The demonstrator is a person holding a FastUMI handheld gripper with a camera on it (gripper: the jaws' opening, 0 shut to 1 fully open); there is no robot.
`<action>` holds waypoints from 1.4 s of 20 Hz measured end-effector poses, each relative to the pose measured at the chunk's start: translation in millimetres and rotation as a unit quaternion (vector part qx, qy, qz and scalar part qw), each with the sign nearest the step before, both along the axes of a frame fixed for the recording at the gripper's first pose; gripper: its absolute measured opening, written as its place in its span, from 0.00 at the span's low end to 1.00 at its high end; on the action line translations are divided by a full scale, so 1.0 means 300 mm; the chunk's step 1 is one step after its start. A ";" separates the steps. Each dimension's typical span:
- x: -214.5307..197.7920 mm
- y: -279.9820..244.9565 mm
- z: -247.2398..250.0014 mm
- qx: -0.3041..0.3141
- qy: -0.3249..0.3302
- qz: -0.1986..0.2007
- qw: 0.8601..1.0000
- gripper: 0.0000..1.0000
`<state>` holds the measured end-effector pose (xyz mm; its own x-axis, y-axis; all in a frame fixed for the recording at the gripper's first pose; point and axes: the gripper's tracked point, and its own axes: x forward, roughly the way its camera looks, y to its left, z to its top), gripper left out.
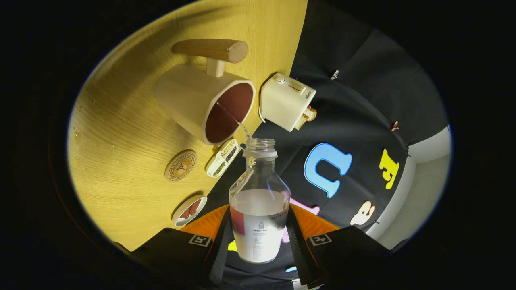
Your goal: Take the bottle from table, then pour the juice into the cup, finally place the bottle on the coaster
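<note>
Mock kitchen booth: wooden table (pixel 121 133), toaster (pixel 284 100), cloth wall (pixel 363 80).

obstacles: toaster (pixel 287 101) beside cup (pixel 205 102) | free: table (pixel 121 133) around coaster (pixel 180 165)

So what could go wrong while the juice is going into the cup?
1. The stream from the bottle is thin and enters right at the rim of the cup, so a small wobble might send it onto the table.
2. The tongs hold the bottle low on its body; it could slip as it tips.
3. The toaster stands close beside the cup, so a swing might bump it.
</note>
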<state>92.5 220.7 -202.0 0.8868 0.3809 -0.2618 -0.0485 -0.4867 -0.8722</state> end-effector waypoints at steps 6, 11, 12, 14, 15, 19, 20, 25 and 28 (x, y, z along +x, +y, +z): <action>0.000 -0.005 0.024 -0.026 -0.023 0.026 0.999 0.72; -0.012 0.023 0.032 -0.040 -0.039 0.051 0.997 0.72; -0.015 0.035 0.036 -0.045 -0.044 0.060 0.996 0.72; -0.029 0.055 0.041 -0.059 -0.053 0.084 0.993 0.72; -0.037 0.066 0.044 -0.067 -0.058 0.097 0.991 0.72; -0.044 0.088 0.064 -0.093 -0.085 0.127 0.984 0.72; -0.037 0.085 0.062 -0.096 -0.089 0.127 0.983 0.72; -0.019 0.081 0.062 -0.115 -0.097 0.129 0.980 0.72; -0.031 0.092 0.055 -0.116 -0.094 0.133 0.980 0.72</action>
